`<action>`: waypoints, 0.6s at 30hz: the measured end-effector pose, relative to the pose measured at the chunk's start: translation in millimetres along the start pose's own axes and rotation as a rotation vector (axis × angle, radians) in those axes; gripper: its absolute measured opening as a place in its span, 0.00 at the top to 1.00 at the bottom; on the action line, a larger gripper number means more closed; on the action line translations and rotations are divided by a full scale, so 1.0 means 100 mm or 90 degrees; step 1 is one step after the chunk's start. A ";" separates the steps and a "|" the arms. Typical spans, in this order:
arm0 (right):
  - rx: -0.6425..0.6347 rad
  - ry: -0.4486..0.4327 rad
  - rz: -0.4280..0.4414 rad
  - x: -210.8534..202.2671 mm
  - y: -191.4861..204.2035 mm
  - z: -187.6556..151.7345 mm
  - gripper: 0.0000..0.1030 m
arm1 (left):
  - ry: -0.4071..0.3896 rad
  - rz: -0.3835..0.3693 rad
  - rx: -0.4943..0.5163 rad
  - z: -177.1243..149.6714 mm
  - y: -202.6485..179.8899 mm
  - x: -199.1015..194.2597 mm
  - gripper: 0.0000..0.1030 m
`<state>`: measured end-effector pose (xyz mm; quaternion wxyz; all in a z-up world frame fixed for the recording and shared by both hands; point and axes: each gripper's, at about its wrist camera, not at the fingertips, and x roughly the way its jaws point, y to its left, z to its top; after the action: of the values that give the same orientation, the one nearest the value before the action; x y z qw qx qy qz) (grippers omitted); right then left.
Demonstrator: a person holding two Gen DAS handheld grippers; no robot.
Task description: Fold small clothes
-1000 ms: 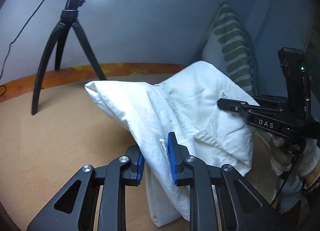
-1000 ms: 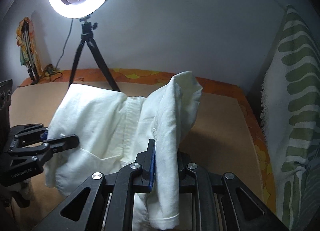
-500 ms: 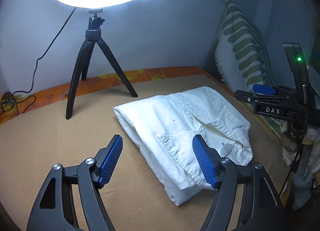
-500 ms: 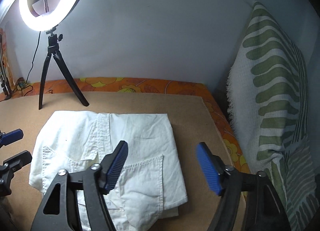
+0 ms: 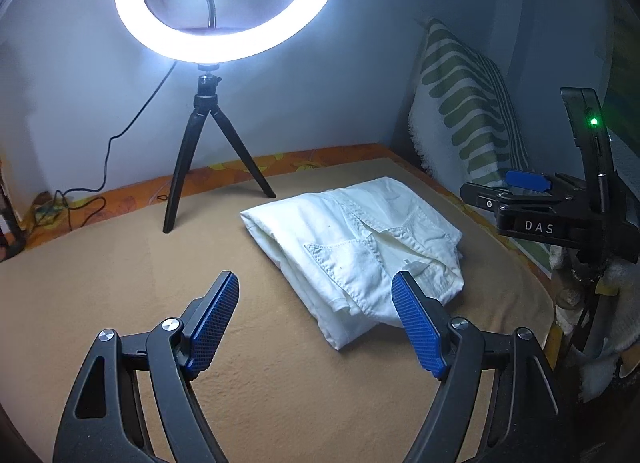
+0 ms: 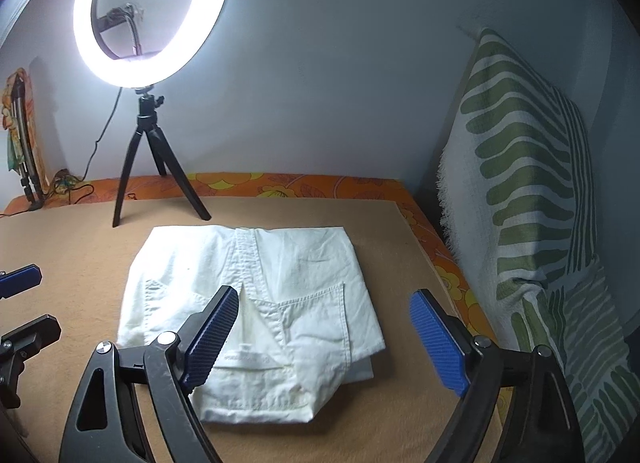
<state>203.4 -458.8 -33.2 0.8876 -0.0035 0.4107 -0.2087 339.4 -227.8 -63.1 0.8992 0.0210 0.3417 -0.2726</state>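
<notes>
On the tan mat (image 5: 120, 291), left wrist view: white shorts (image 5: 360, 251) lie folded, right of centre and beyond the fingertips. Left gripper (image 5: 316, 323) hangs above the mat with both blue pads (image 5: 212, 323) spread wide, nothing between them; the right pad overlaps the near right corner of the shorts in the picture, contact not determinable. Back pocket and waistband seams face up. Right gripper (image 5: 516, 191) visible at far right edge, side-on, marked "DAS", green light lit on its body; it sits to the right of the shorts, apart from them. Ring light (image 5: 228, 3) on a black tripod (image 5: 208, 159) stands at the far edge of the mat, left of the shorts, lit. Green-striped cushion (image 5: 468, 115) leans against the wall at far right.

Right wrist view: shorts (image 6: 256, 303) lie flat in a rough rectangle at centre of the mat (image 6: 72, 263), waistband toward the near side. Right gripper (image 6: 324, 339) is held over the near edge of the shorts, pads (image 6: 440, 343) wide apart, holding nothing. Left gripper (image 6: 28, 303) shows at left edge, its two fingers separated, left of the shorts and apart from them. Ring light (image 6: 152, 11) and tripod (image 6: 148, 163) at far left. Cushion (image 6: 532, 223) fills the right side. Orange flowered sheet (image 6: 320, 183) borders the mat at far and right edges.
</notes>
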 end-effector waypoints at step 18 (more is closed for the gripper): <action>0.011 -0.071 0.019 -0.99 0.51 -0.43 0.00 | -0.048 0.010 0.046 -0.42 -0.18 -0.91 0.18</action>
<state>133.2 -367.8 1.3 0.9119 -0.0016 0.3592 -0.1987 248.8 -190.1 -36.0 0.9121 0.0461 0.2976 -0.2782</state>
